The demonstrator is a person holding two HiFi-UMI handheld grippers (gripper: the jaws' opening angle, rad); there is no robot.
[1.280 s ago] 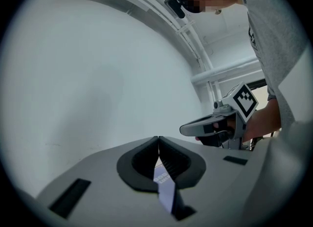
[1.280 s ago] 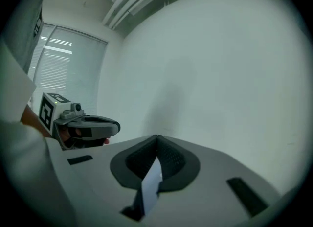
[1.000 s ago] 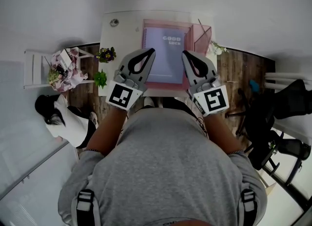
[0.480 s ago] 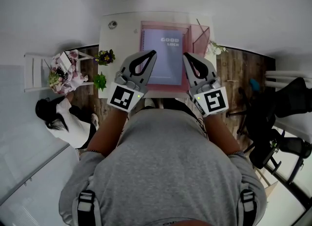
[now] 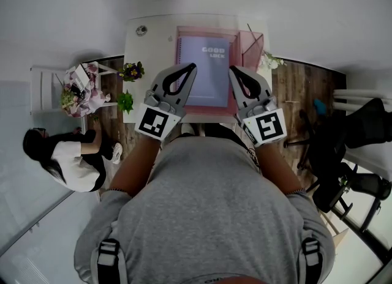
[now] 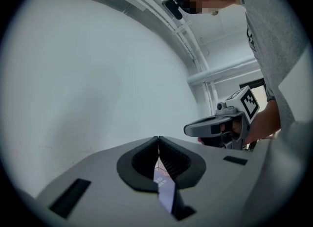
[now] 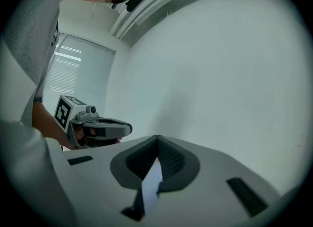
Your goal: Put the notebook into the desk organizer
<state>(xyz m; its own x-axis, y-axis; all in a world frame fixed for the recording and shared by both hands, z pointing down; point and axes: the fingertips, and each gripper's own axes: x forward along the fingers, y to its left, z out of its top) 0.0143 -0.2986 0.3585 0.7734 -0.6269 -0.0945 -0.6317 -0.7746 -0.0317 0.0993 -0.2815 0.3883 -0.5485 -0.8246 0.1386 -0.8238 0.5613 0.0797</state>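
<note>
A purple spiral notebook [image 5: 205, 71] printed "GOOD LUCK" lies flat on a small white table [image 5: 153, 47], with a pink edge showing round it. A pink translucent desk organizer [image 5: 252, 43] stands at its right, near the table's back corner. My left gripper [image 5: 192, 65] hovers over the notebook's left edge, jaws shut and empty. My right gripper [image 5: 232, 68] hovers over its right edge, also shut and empty. In the left gripper view the jaws [image 6: 158, 138] meet, with a sliver of notebook [image 6: 164, 187] below them. The right gripper view shows its own jaws [image 7: 157, 137] pressed together.
A small round object [image 5: 142, 30] sits at the table's back left corner. Potted plants [image 5: 133, 70] and a white stand with flowers [image 5: 79, 87] are left of the table. A person in white [image 5: 67, 157] is on the floor at left. A black chair [image 5: 349, 136] stands at right.
The person on the floor at left has shifted further left and down. Both grippers have stayed shut and almost still above the notebook.
</note>
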